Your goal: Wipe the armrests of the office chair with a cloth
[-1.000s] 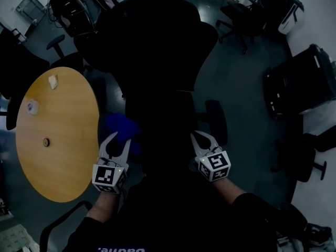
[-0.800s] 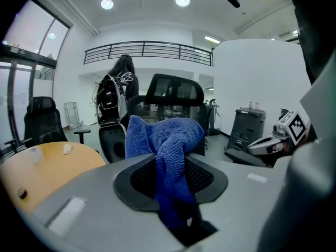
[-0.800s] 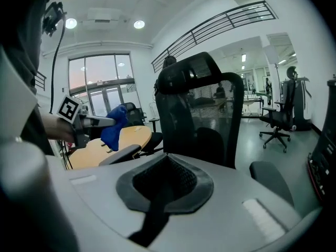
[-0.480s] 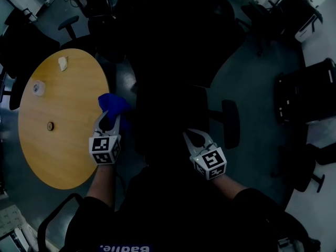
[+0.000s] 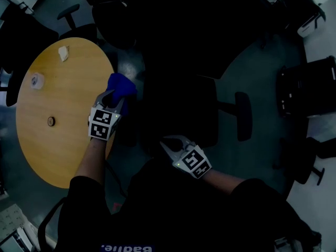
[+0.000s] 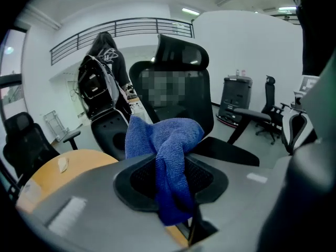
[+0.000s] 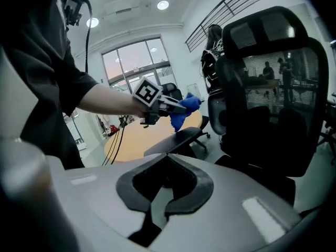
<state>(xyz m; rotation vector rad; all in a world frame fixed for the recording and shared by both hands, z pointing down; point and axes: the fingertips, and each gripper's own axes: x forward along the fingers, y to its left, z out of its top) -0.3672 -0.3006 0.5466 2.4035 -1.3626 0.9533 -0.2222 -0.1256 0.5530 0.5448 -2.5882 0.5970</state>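
The black office chair fills the middle of the head view. My left gripper is at the chair's left side, shut on a blue cloth. The left gripper view shows the cloth bunched between the jaws, with the chair's backrest beyond it. Seen from the right gripper view, the cloth hangs just over the left armrest; contact is unclear. My right gripper is shut and holds nothing, low by the seat's front. The right armrest is untouched.
A round wooden table with a few small items stands close on the left, next to the left armrest. Other black chairs stand behind it. Dark cabinets line the right side. A dark jacket hangs over a far chair.
My left gripper has carried the cloth forward along the chair's left side, toward the backrest. My right gripper has pulled back and to the left, toward my body.
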